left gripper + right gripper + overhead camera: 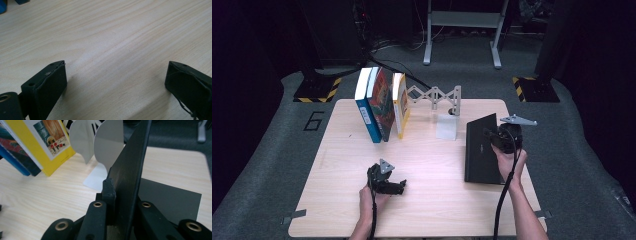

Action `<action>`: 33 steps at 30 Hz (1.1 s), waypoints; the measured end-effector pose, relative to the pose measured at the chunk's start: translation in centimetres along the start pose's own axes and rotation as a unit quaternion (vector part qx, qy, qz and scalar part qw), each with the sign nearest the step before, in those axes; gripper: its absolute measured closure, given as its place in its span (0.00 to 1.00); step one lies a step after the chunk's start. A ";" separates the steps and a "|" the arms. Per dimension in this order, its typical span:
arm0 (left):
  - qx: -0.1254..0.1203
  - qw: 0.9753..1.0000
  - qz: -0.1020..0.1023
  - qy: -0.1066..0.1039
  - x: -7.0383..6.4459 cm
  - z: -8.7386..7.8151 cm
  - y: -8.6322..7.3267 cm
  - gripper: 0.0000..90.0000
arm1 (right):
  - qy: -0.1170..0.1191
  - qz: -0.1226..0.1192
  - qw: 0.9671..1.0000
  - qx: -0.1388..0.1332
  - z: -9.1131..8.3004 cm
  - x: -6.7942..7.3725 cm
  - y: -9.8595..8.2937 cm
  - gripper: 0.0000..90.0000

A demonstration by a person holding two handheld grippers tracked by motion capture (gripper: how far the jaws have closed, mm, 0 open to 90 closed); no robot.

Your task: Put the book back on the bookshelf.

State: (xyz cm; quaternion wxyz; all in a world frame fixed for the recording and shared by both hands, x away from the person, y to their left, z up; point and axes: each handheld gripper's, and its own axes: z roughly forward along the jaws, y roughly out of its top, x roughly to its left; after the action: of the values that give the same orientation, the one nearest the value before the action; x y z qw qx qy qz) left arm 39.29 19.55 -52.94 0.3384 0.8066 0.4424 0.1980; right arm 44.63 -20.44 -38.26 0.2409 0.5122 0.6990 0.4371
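Black book at the right side of the table, one cover raised by the right claw, as work goes on to get it standing with the others. In the right gripper view the two jaws are clamped tight on the edge of the lifted black cover, which stands nearly upright, while the rest of the book lies flat on the wood beneath it. Three upright books, a blue one, a dark patterned one and a yellow one, lean together at the back of the table against a grey folding bookend, whose white end plate stands near the black book's far corner. The left claw rests low over bare wood near the front edge, its jaws spread wide with nothing between them (the left gripper view shows plain table in the gap). Judged from this, the grip is made and the lift has begun, but the book is not yet off the table; carrying it across, turning it upright and setting it in the row beside the yellow one all appear to remain, and the free claw may be needed to steady the leaning books.
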 end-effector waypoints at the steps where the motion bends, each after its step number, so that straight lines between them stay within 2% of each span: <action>1: 0.000 1.000 0.000 0.000 0.0 0.0 0.0 0.04 | 0.000 0.000 1.000 0.000 0.0 0.0 0.0 0.93; 6: 0.000 1.000 0.000 0.000 0.0 0.0 0.0 0.04 | -0.028 -0.027 0.998 -0.050 -0.4 0.8 -0.3 0.93; 9: -0.001 1.000 0.000 0.000 0.0 0.0 0.0 0.04 | -0.048 -0.042 0.994 -0.083 -0.3 1.5 -0.6 0.93; 16: -0.005 1.000 0.000 0.002 -0.1 0.0 -0.1 0.05 | -0.032 -0.057 0.991 -0.114 -1.5 1.4 -2.1 0.93; 17: -0.002 1.000 0.005 0.002 0.0 0.0 0.0 0.05 | -0.030 -0.060 0.991 -0.116 -1.7 1.4 -2.3 0.93; 24: -0.003 1.000 0.005 0.002 0.0 0.0 0.0 0.06 | -0.024 -0.076 0.988 -0.135 -3.5 1.8 -4.0 0.93; 28: -0.001 1.000 0.005 0.001 0.0 -0.1 0.0 0.06 | -0.016 -0.071 0.989 -0.132 -4.4 1.7 -4.7 0.93; 33: -0.003 1.000 0.005 0.002 0.0 0.0 0.0 0.06 | 0.000 -0.085 0.990 -0.114 -5.6 1.8 -5.3 0.93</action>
State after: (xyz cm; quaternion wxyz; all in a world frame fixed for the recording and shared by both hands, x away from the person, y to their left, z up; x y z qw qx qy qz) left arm 39.22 19.55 -52.95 0.3390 0.8075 0.4382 0.2026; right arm 36.92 -21.30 -39.75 0.3338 0.4201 0.6857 0.4918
